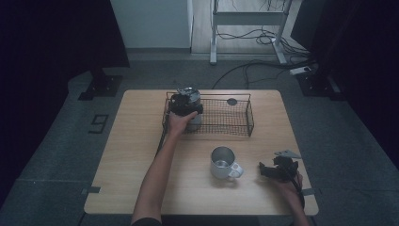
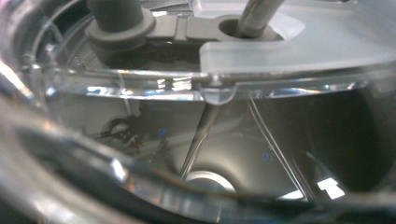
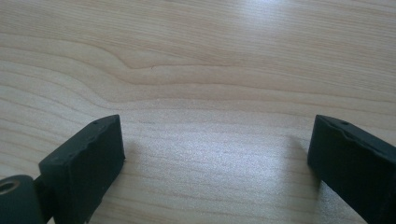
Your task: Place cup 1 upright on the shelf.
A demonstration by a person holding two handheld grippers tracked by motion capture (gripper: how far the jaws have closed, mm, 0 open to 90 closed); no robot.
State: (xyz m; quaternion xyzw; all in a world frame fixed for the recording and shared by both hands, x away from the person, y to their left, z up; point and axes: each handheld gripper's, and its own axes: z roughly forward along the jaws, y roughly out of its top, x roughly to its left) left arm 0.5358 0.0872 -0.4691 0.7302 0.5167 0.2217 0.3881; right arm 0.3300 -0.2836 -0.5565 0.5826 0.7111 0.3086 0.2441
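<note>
In the high view, the left gripper (image 1: 185, 104) sits at the near left corner of the wire basket (image 1: 235, 131), just above the middle of the frame, against a clear tumbler (image 1: 192, 99) with a lid and straw that stands inside the basket. The left gripper view looks at very close range into the lid (image 2: 299, 44): the straw (image 2: 256, 16) passes through its hole at the upper right, and a grey stopper (image 2: 119, 21) sits at the upper left. Its jaws are hidden behind the tumbler, so whether they pinch it or stand spread cannot be told.

The right gripper (image 1: 277, 170) rests in the lower right of the high view, on the wooden table (image 1: 141, 141); its own view shows the jaws spread wide with nothing but bare wood between them. A metal mug (image 1: 224, 163) stands to its left, near but apart.

Likely hazards: the tumbler is smooth and top-heavy with its lid, so a shallow or off-centre grip could let it slip or tilt when lifted. Its base might catch the basket's wire rim and drag the basket along. A careless swing toward the lower middle could strike the mug.
</note>
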